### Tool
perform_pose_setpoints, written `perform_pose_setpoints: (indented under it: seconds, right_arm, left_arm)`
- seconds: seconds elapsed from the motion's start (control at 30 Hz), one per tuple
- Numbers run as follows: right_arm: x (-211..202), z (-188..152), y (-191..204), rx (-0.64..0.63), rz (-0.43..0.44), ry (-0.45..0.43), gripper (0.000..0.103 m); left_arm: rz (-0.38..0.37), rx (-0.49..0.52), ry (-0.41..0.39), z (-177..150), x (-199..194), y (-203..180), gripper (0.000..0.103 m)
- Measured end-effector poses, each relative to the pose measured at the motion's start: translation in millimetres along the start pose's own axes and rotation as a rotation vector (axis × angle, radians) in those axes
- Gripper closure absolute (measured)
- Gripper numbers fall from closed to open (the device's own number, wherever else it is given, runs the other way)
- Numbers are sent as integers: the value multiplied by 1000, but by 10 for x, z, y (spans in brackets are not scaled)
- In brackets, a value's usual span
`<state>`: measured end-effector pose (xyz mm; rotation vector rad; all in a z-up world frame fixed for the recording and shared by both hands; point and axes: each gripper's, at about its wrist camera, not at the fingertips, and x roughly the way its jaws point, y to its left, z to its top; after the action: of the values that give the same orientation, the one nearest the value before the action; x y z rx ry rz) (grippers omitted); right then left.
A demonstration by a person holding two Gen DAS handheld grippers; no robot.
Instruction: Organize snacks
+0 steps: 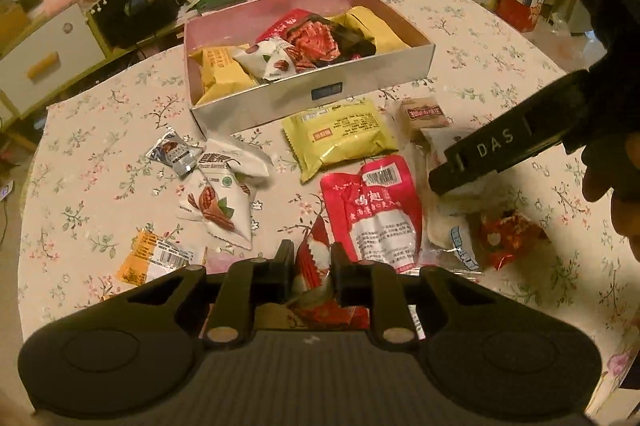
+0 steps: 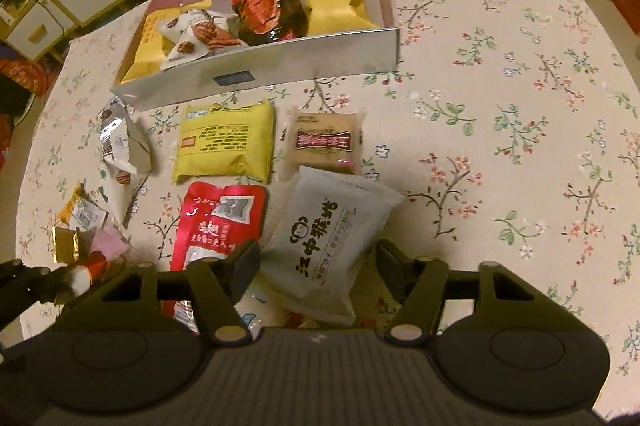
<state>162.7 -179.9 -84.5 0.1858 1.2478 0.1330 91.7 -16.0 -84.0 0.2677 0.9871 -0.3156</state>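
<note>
Left gripper (image 1: 311, 268) is gripping a small red-and-white snack (image 1: 314, 262), fingers clenched on it, low over the near edge of the table (image 2: 500, 65).

Right gripper (image 2: 318, 266) is hovering with fingers spread wide on either side of a white packet (image 2: 332, 230); whether either finger is touching it, I cannot tell.

White packet is lying tilted, overlapping the near edge of a brown packet (image 2: 326, 141).

Box (image 2: 280, 65) is sitting at the far side of the table, holding yellow packs, pecan sachets and a red bag.

Yellow pack (image 2: 224, 143) is lying just in front of the box, beside the brown packet. Red pouch (image 2: 218, 218) is lying nearer, left of the white packet.

Pecan sachets (image 1: 218, 193) are scattered to the left; an orange packet (image 1: 150, 262) is lying near the left gripper.
</note>
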Motion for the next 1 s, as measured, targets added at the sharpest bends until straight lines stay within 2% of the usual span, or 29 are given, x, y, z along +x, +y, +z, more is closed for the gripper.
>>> perform_pose_setpoints:
  seconds: [0.13, 0.2, 0.3, 0.5, 1.0]
  right_arm:
    - [-35, -13, 60, -28, -18, -15, 61]
    - [-67, -11, 69, -32, -19, -23, 69]
    - [-131, 12, 59, -32, -11, -37, 75]
    - [-206, 30, 50, -38, 6, -64, 83]
    - [-375, 59, 104, -66, 63, -121, 90]
  left_arm:
    - [-1, -9, 1, 3, -5, 24, 80]
    - [-4, -14, -2, 10, -16, 37, 80]
    - [-6, -26, -10, 25, -38, 67, 80]
    - [-4, -44, -17, 40, -66, 122, 80]
    - [-8, -57, -25, 63, -97, 161, 80]
